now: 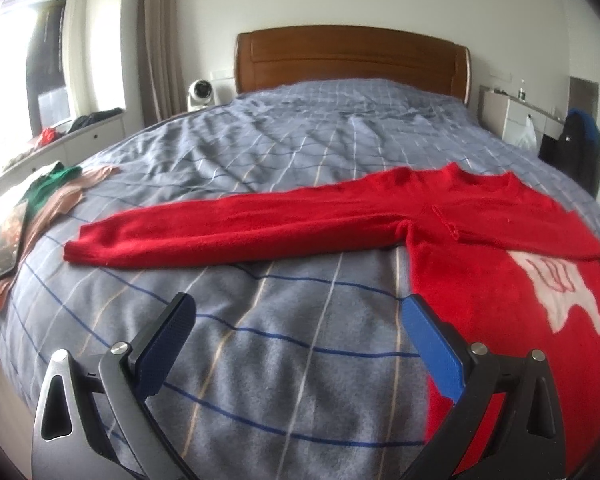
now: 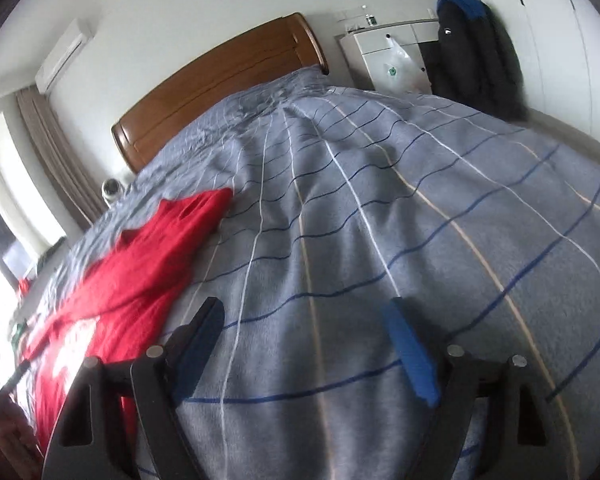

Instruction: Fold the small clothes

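The left gripper (image 1: 296,320) hovers low over the bed (image 1: 260,152), pointing toward the headboard (image 1: 352,60), fingers spread wide and holding nothing. The right gripper (image 2: 304,320) hangs tilted over bare cover, fingers likewise wide apart and empty. The red sweater (image 1: 440,216) lies flat between them, one sleeve (image 1: 204,236) stretched toward the bed's left edge, the other folded across its chest.

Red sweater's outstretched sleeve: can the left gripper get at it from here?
Probably yes. The left gripper is open above bare bedspread, and nothing lies between it and the red sweater sleeve ahead.
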